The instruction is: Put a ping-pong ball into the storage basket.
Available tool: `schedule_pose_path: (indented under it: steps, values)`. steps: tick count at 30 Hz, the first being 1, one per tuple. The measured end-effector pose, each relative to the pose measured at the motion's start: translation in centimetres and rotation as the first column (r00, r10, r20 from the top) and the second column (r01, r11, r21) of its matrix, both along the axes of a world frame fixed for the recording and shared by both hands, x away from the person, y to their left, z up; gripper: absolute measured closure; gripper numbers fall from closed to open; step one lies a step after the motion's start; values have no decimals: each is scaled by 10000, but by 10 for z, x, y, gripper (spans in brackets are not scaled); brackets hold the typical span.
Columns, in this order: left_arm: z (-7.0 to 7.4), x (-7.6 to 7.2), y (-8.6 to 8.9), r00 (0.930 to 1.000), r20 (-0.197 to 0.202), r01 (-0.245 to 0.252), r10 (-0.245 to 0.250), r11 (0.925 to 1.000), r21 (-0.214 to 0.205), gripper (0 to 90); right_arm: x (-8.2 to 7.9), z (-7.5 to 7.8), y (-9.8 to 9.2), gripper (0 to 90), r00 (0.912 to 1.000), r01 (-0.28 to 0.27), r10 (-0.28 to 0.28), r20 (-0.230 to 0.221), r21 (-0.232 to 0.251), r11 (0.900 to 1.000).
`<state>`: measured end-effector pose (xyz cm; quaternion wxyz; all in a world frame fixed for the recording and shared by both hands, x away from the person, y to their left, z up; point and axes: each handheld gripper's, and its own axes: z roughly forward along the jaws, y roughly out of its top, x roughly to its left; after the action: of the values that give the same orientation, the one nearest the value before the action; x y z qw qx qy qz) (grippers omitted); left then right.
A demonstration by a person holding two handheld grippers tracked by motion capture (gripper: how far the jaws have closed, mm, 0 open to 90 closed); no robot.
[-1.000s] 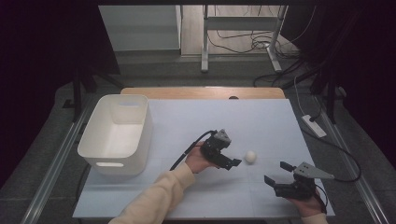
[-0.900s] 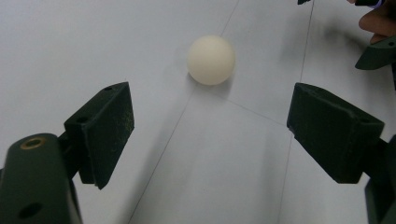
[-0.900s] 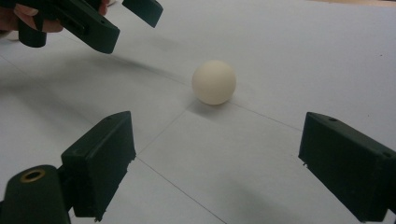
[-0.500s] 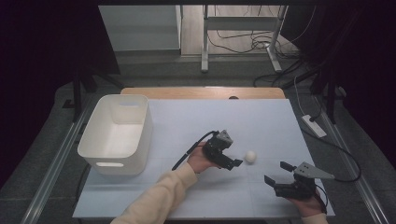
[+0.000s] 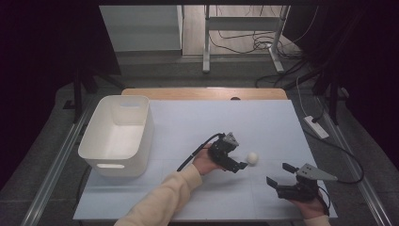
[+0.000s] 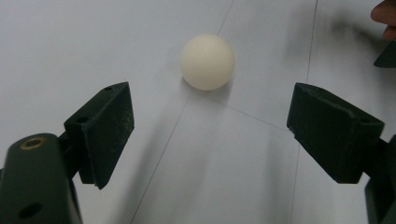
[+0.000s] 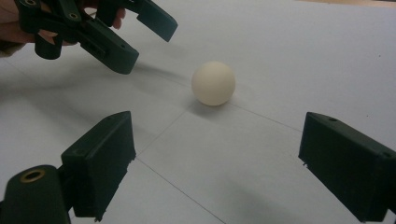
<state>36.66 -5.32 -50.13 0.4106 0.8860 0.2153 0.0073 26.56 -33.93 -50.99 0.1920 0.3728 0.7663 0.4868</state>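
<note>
Cream-white ball point(image 5: 252, 158), small, smooth, matte, plastic-looking, resting on pale blue-grey table sheet point(image 5: 221, 122) right of centre, on the near half. Perfectly round, so no long axis to line up with; any approach angle serves. Sits just past the tips of left gripper point(image 5: 239, 165), slightly beyond and right of them in the high view; dead ahead and a little left of centre in the left gripper view point(image 6: 207, 62), not yet between the pads. Left gripper point(image 6: 210, 135) jaws spread wide, nothing held, nothing touching. Right gripper point(image 5: 277, 175) farther off, near the front right edge, ball up and to its left; jaws also wide apart and empty point(image 7: 217, 165), ball well ahead of them point(image 7: 213, 83). Left hand clearly the nearer one. Likely next: short push forward to bracket the ball, then close. Risk of a nudge sending it rolling, given hard round surface on a flat smooth sheet. Jaw pads black, blocky, hard plastic, faintly speckled faces. Thin ruled lines crossing the sheet under the ball. White plastic bin point(image 5: 117, 134), rectangular, rounded corners, slot handle, open top, standing well apart at the left side of the table; probable drop spot.
</note>
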Motion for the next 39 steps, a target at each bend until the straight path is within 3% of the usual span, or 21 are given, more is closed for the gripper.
schedule_pose_path:
  steps: [10,39]
  values:
    - [-3,2,-8,9998,99,194,-196,9995,234,157,0,0,0,104,10000,4,-4,-12,12,10000]
    - [-14,8,-23,9998,36,204,-206,9993,316,157,-1,0,-1,104,10000,6,-6,8,61,10000]
